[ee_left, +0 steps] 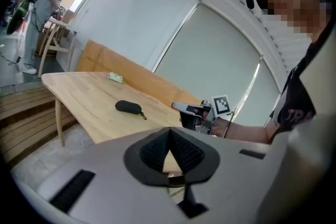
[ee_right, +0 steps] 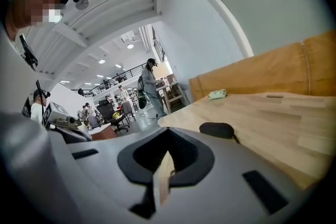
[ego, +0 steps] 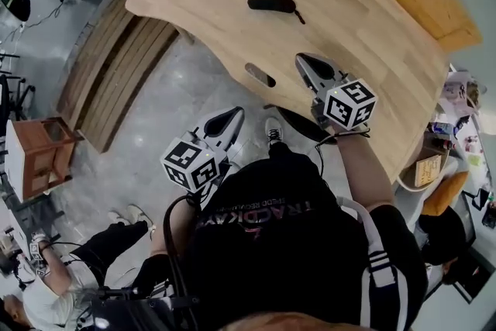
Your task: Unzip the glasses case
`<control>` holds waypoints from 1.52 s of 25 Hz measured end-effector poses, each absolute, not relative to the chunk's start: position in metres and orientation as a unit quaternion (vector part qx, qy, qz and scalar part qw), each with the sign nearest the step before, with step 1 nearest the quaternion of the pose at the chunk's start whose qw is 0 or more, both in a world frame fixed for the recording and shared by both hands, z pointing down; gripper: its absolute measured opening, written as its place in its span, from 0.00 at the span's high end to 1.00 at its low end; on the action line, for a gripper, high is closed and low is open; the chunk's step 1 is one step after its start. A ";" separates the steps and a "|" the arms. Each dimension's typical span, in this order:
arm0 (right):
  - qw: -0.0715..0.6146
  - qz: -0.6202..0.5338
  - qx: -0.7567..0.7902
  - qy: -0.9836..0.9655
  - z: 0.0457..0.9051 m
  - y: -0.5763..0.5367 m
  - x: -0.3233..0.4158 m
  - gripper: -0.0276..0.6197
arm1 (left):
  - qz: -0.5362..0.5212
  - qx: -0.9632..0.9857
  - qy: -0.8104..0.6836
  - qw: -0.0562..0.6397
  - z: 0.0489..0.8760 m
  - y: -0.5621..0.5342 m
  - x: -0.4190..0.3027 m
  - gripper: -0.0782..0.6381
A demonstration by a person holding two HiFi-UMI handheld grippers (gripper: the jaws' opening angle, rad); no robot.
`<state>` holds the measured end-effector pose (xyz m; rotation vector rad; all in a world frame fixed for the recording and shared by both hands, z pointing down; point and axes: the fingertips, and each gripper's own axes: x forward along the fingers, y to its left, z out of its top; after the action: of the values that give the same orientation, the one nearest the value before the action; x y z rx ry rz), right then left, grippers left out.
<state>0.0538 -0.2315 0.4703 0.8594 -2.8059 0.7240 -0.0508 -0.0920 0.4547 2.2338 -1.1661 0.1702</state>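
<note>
plainly, glasses case point(ego: 271, 3) lies on the table point(ego: 372, 43).

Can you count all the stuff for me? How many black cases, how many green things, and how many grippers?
Black case: 1
Green thing: 1
Grippers: 2, the left gripper and the right gripper
Total: 4
</note>
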 end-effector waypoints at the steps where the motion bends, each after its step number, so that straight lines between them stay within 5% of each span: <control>1: 0.066 0.240 0.282 -0.927 0.476 -0.245 0.055 0.94 | 0.065 0.841 -0.442 0.306 0.456 -0.099 -0.049 0.87; 13: 0.175 0.214 0.235 -0.932 0.549 -0.399 0.047 0.90 | 0.070 0.800 -0.485 0.347 0.478 -0.143 -0.047 0.87; 26: 0.337 0.238 0.096 -0.906 0.646 -0.486 -0.003 0.51 | 0.085 0.760 -0.524 0.374 0.496 -0.151 -0.059 0.87; 38: 0.413 0.240 -0.014 -0.879 0.667 -0.459 -0.023 0.42 | 0.082 0.730 -0.551 0.397 0.508 -0.134 -0.071 0.87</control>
<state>-0.0228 -0.4587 0.6666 -0.0364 -2.2094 0.6026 -0.0709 -0.1340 0.5076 1.8485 -1.3962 0.2071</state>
